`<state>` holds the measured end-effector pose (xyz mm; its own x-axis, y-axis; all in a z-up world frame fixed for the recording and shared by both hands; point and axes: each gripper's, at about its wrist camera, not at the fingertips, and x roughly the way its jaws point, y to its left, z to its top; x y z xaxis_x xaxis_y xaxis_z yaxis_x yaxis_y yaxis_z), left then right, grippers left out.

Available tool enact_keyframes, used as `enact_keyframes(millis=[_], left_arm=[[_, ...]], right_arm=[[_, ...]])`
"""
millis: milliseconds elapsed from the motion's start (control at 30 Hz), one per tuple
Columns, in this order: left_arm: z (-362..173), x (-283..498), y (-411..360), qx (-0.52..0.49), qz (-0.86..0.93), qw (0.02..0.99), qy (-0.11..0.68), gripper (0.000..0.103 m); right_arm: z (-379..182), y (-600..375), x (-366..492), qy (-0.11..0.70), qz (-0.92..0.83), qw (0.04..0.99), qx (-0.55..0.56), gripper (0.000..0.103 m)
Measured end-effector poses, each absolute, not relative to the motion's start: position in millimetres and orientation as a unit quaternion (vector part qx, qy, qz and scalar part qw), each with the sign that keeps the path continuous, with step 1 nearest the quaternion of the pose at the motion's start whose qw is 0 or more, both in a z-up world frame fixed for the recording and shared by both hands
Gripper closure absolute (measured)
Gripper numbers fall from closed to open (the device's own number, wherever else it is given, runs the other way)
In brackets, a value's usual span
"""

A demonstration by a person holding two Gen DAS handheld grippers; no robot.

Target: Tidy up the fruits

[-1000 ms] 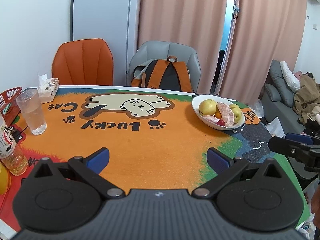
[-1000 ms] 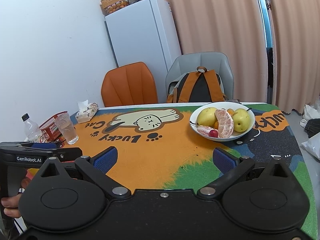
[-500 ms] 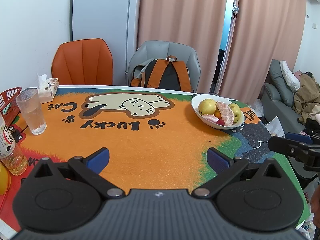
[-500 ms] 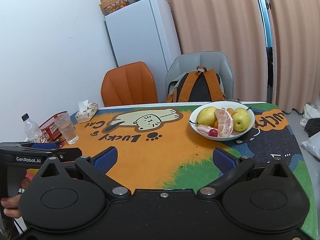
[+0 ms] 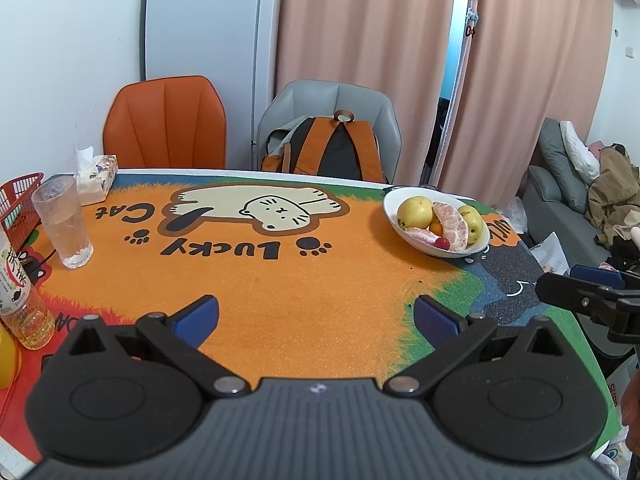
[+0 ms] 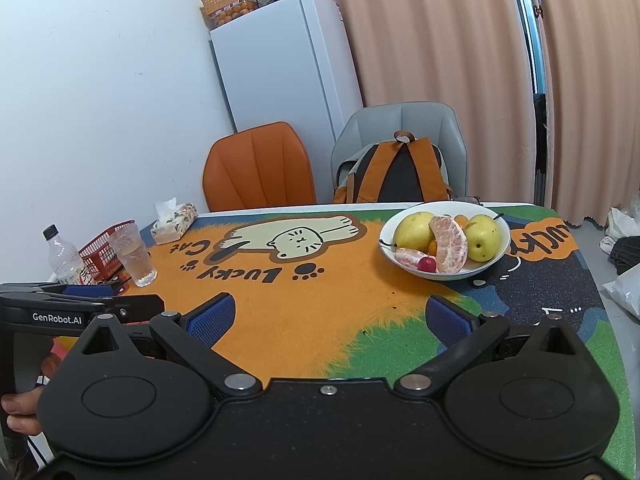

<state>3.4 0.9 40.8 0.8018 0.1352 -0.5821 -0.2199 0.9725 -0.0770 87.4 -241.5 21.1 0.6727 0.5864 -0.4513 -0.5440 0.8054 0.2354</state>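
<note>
A white bowl (image 5: 476, 250) (image 6: 502, 254) stands on the right part of the table mat. It holds two yellow pears (image 5: 414, 212) (image 6: 484, 236), peeled pomelo segments (image 5: 454, 226) (image 6: 450, 246), a small red fruit (image 6: 427, 264) and a small orange fruit. My left gripper (image 5: 316, 316) is open and empty, over the orange mat, well short of the bowl. My right gripper (image 6: 328, 316) is open and empty, near the front edge, also short of the bowl. Each gripper shows at the edge of the other's view.
A glass of water (image 5: 64, 222) (image 6: 134, 254), a plastic bottle (image 5: 18, 300) (image 6: 64, 258), a red basket (image 5: 18, 200) and a tissue pack (image 5: 96, 178) (image 6: 174, 222) stand on the left. An orange chair (image 5: 166, 122) and a grey chair with a backpack (image 5: 328, 148) stand behind the table.
</note>
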Motion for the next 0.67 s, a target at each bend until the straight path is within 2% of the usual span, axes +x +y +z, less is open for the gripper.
enact_keyframes(millis=[667], left_arm=[[34.7,2.9,-7.0,-0.061,0.074,0.948,0.303,0.000]], right_arm=[[16.1,-242.0,91.6,0.269,0.303,0.913,0.044,0.000]])
